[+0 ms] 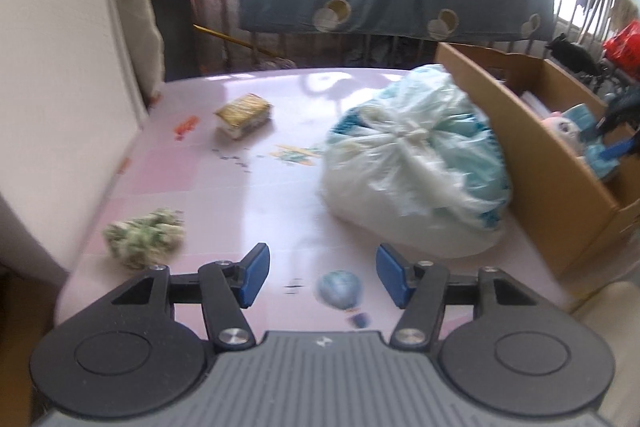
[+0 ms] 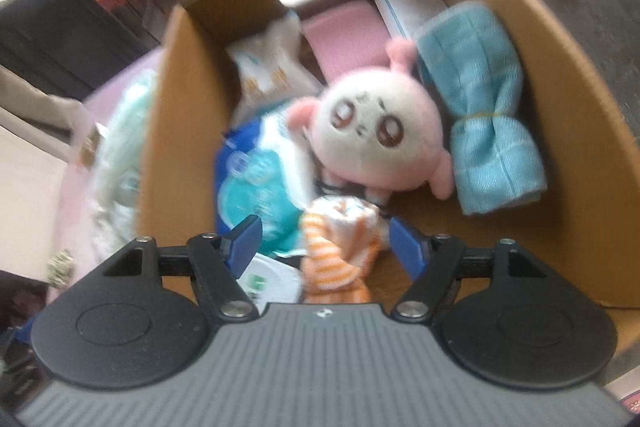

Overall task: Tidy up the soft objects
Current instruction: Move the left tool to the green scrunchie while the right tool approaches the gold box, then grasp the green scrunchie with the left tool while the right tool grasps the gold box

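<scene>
Pink tabletop (image 1: 248, 187) lies below our left gripper (image 1: 322, 277), jaws wide and empty; we should steer left onto the green bundle (image 1: 146, 237). Our right gripper (image 2: 324, 245) stands wide over the orange-striped cloth (image 2: 340, 251) in the cardboard box (image 2: 580, 115).

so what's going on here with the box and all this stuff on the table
A person holding a gripper in each hand is sorting soft things into a cardboard box. The right gripper is over the box, open, with an orange striped cloth lying between its fingers but not pinched. A pink plush toy and a tied blue towel already sit inside. The left gripper is open and empty over the pink table, where a tied plastic bag, a greenish bundle and a small packet are yet to be boxed.
</scene>
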